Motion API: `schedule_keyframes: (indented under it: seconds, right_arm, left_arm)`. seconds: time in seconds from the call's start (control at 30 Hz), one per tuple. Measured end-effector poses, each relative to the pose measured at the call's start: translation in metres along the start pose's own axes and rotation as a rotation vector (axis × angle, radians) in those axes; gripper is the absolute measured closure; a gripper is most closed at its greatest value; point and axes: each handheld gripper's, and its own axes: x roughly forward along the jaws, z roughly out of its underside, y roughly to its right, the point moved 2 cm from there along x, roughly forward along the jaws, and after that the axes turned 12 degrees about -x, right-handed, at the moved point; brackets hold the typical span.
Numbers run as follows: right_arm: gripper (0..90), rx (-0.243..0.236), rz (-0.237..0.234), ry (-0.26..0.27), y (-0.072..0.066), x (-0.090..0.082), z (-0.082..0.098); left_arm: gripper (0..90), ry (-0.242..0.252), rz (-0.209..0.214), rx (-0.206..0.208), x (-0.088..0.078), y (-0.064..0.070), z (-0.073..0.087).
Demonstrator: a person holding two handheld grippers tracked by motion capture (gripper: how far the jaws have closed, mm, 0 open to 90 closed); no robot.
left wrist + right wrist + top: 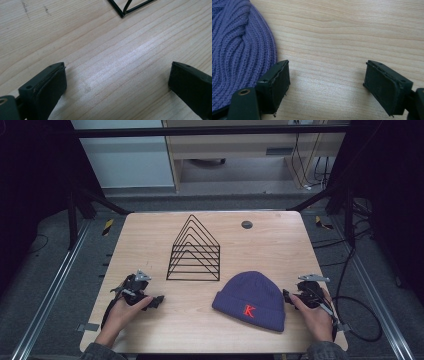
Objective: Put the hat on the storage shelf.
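Wooden table (280, 245) carries both hands low at its near edge. Left gripper (159, 301) rests released; right gripper (286, 296), jaws spread and empty, sits just beside the purple beanie (252, 297).

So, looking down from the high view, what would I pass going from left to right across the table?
Left gripper → black wire rack → purple knit hat → right gripper.

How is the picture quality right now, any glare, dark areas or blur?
High view: table evenly lit, surroundings dark, hat slightly soft. Left gripper view: pale sheen on the wood between the open jaws, wire rack sharp. Right gripper view: hat's knit crisp, soft shadows beside the open jaws.
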Motion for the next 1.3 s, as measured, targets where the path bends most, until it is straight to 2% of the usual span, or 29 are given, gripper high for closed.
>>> schedule_keyframes:
  seconds: [0.43, 0.53, 0.7, 0.87, 0.97, 1.3]
  right_arm:
    - [17.4, -0.016, -0.008, -0.001, 0.0, 0.002, -0.001]
    - [19.1, -0.006, -0.018, -0.017, -0.001, 0.0, -0.003]
    - [23.9, -0.026, 0.006, 0.02, -0.002, -0.007, -0.007]
    - [31.4, -0.027, 0.007, 0.025, -0.003, -0.01, -0.01]
    - [34.0, -0.044, -0.006, 0.028, -0.006, -0.013, -0.017]
    - [36.8, -0.147, -0.126, -0.02, -0.017, -0.009, -0.057]
  left_arm:
    - [0.0, -0.004, -0.001, 0.006, 0.0, 0.001, 0.0]
    - [0.0, -0.003, -0.001, 0.006, 0.0, 0.001, 0.001]
    - [0.0, 0.0, -0.002, 0.007, 0.0, 0.001, 0.001]
    - [0.0, 0.003, -0.001, 0.006, 0.0, 0.001, 0.002]
    - [0.0, 0.004, 0.001, 0.006, 0.0, 0.001, 0.002]
    - [0.0, 0.005, 0.0, 0.008, 0.0, 0.002, 0.002]
